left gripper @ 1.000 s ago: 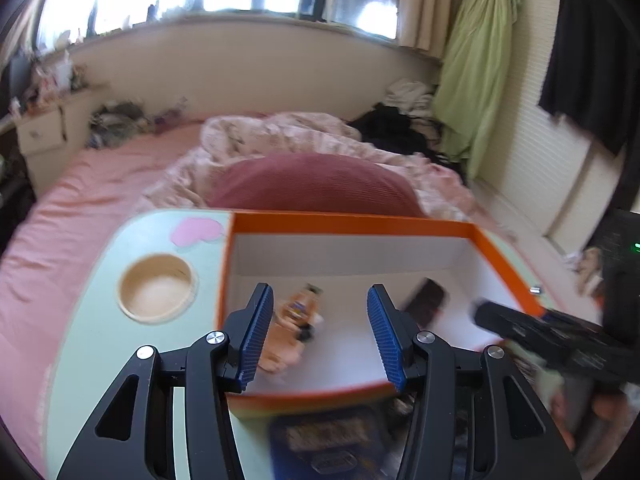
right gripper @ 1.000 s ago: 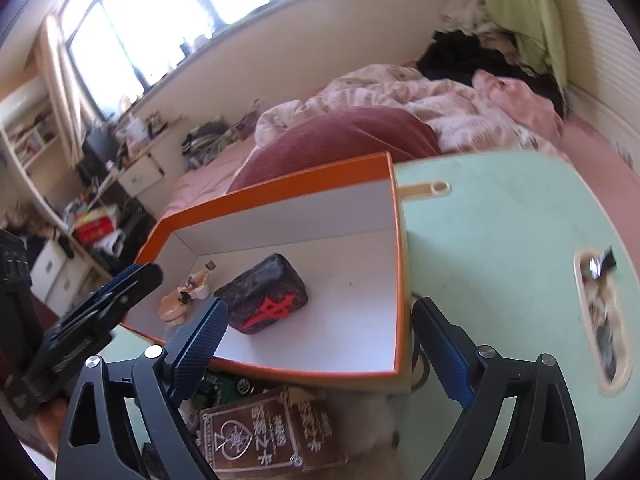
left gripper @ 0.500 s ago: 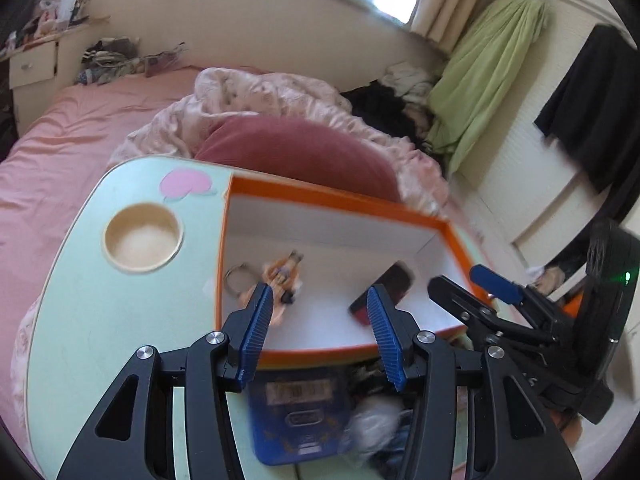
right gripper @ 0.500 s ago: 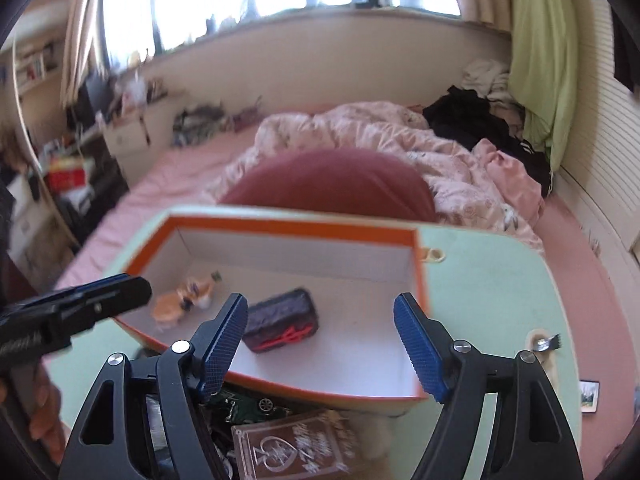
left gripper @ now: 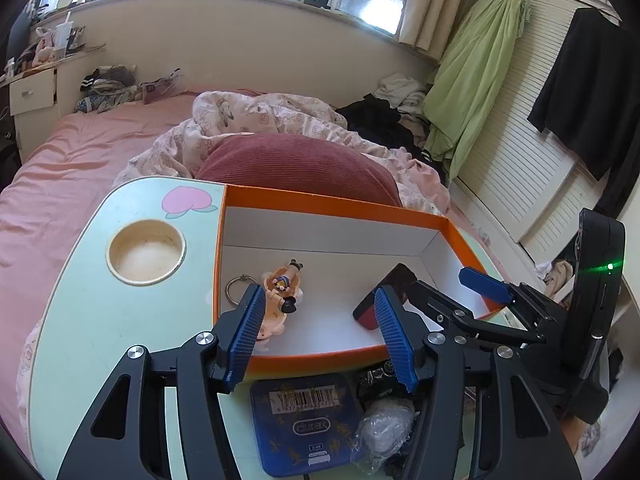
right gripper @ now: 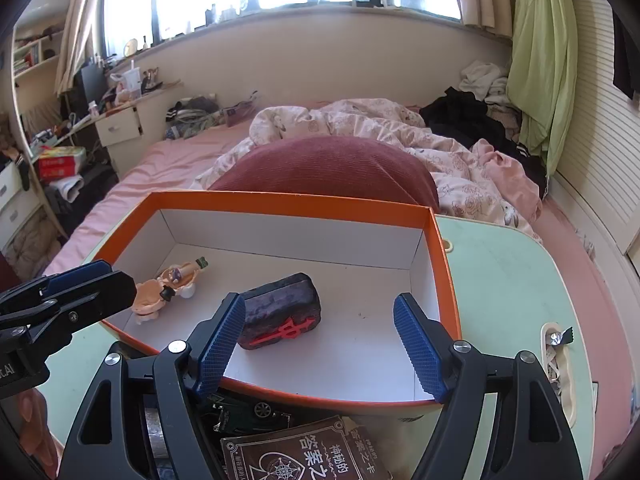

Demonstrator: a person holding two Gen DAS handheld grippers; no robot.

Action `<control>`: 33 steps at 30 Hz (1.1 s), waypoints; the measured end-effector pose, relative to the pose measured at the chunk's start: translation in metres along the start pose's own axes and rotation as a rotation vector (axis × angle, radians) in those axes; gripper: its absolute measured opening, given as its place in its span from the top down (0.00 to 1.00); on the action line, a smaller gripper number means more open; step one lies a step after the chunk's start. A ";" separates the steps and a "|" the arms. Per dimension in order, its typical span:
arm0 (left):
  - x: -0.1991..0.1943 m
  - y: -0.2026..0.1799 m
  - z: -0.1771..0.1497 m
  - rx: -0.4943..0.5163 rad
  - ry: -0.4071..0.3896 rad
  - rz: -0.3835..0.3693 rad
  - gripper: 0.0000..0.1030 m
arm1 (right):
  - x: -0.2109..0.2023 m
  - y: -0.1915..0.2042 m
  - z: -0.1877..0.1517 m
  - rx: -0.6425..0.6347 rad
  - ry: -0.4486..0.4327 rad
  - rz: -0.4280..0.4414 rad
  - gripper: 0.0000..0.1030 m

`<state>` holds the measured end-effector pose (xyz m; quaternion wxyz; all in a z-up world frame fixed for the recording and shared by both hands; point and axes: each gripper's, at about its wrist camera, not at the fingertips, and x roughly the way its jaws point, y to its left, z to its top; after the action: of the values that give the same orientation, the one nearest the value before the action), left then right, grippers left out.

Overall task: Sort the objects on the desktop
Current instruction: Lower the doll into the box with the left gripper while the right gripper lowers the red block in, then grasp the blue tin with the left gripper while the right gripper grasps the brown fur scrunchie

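Left wrist view: right gripper (left gripper: 430,292) partly hides the dark block (left gripper: 384,294).

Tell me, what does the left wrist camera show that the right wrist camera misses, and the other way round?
Only the left wrist view shows the round cup recess in the table, the pink peach sticker, a metal key ring in the box and a blue tin in front of it.

Only the right wrist view shows a brown card box, a dark toy car and the red character on the mahjong-tile block.

Both show the orange box, the small figurine lying inside it, and the red cushion behind.
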<state>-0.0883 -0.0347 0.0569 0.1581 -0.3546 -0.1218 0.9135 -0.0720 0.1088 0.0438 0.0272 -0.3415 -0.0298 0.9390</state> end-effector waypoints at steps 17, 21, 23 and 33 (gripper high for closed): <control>-0.031 0.005 -0.009 -0.043 -0.086 -0.022 0.33 | -0.046 0.028 -0.008 -0.157 -0.173 -0.030 0.21; -0.043 0.021 -0.013 -0.085 -0.115 0.002 0.33 | -0.040 0.042 0.003 -0.172 -0.141 0.037 0.20; -0.047 0.034 -0.015 -0.121 -0.127 0.021 0.33 | -0.027 0.053 0.011 -0.169 -0.067 0.087 0.20; -0.069 0.059 -0.026 -0.145 -0.184 0.055 0.33 | 0.038 0.082 0.041 -0.044 0.288 0.120 0.20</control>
<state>-0.0347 -0.1123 0.0605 0.0949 -0.2829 -0.1919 0.9350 -0.1294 0.0283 0.0448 -0.0325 -0.4742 -0.0258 0.8795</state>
